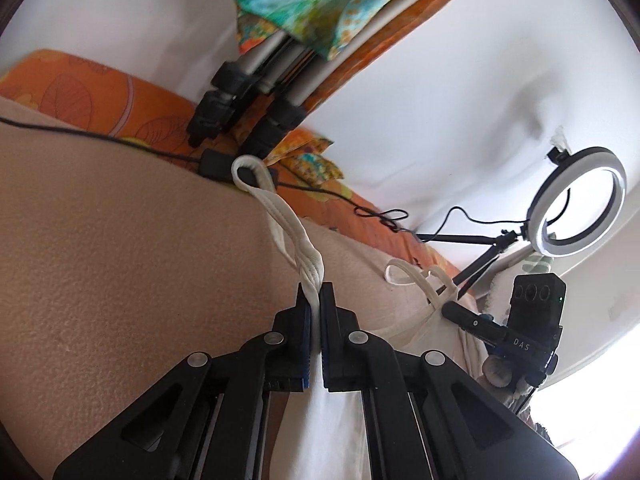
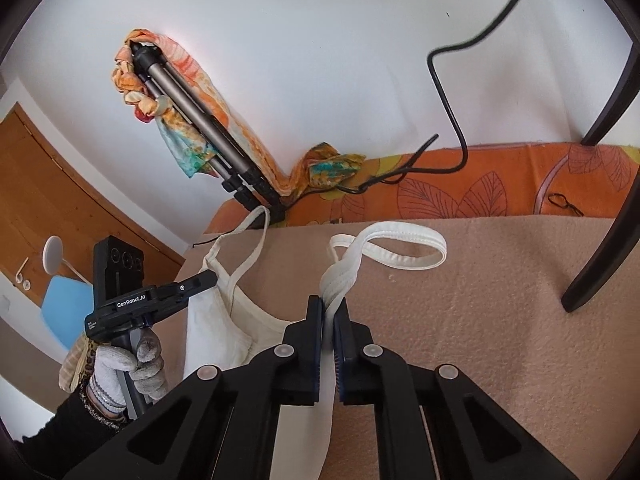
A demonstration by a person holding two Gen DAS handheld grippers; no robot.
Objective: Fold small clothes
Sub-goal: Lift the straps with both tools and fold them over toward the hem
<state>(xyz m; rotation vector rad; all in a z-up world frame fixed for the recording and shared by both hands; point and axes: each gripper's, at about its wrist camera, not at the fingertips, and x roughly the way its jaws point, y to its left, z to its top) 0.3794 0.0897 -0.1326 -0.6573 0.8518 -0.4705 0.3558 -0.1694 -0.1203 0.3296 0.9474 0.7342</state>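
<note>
While the small cream-white cotton camisole top (image 2: 224, 332) hangs partly lifted over the beige fleece blanket (image 2: 500, 300) on the bed, each claw is clamped on one of its shoulder straps. The left claw (image 1: 315, 300) pinches the bunched base of one ribbed white strap (image 1: 280, 216), whose loop flops forward above the blanket; the right claw (image 2: 328, 312) pinches the other strap (image 2: 384, 248) the same way, its loop lying on the blanket. The garment looks very light, thin and limp, so it should drape and sag between the two holds instead of keeping any shape, and the narrow straps may twist or slip through the pads. Taking hold where strap meets body seems sound, since the seam there is thicker. The left hand (image 2: 132, 364) wears a grey knitted glove.
</note>
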